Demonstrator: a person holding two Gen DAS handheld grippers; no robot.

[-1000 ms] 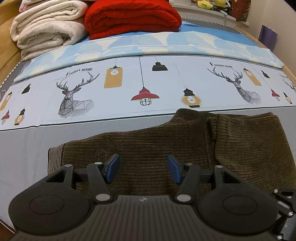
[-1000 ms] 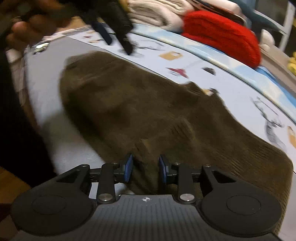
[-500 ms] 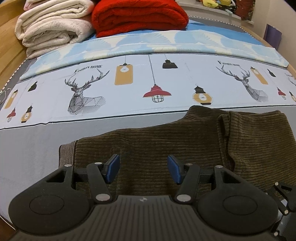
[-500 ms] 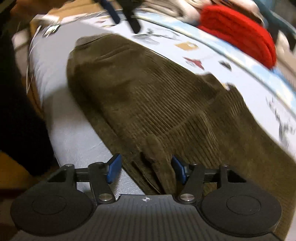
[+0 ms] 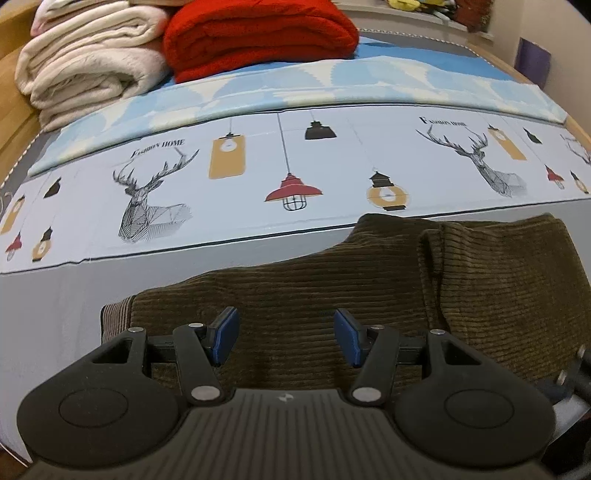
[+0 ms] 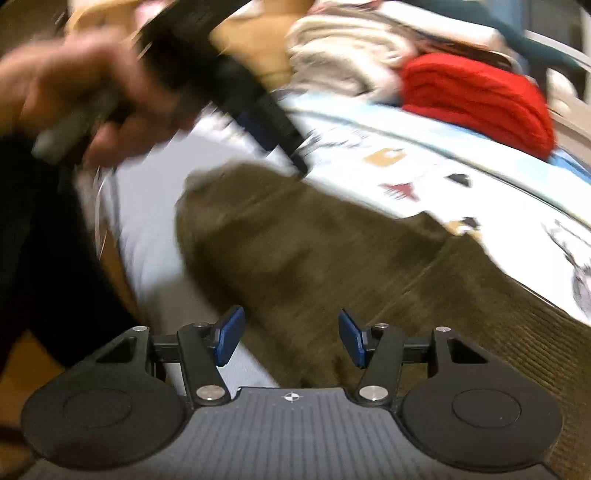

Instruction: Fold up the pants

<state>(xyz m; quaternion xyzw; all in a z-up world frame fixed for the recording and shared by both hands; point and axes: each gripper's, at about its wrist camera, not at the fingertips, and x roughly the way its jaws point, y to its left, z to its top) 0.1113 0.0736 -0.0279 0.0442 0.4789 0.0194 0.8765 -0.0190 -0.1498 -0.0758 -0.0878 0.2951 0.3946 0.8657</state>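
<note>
Dark olive corduroy pants (image 5: 369,288) lie folded on the bed near its front edge, with a doubled layer on the right (image 5: 517,280). My left gripper (image 5: 284,341) is open and empty, just above the pants' left part. My right gripper (image 6: 291,338) is open and empty above the pants (image 6: 332,258) at their near edge; that view is blurred. The left gripper (image 6: 269,125) also shows in the right wrist view, held in a hand above the pants' far end.
The bed sheet (image 5: 258,177) has a deer and lamp print. A folded cream blanket (image 5: 85,66) and a red blanket (image 5: 258,33) are stacked at the bed's far side. The bed's near edge (image 6: 155,280) lies left of the pants.
My right gripper has opened and let go of the pants fold, then lifted away. My left gripper has stayed open and drawn back slightly.
</note>
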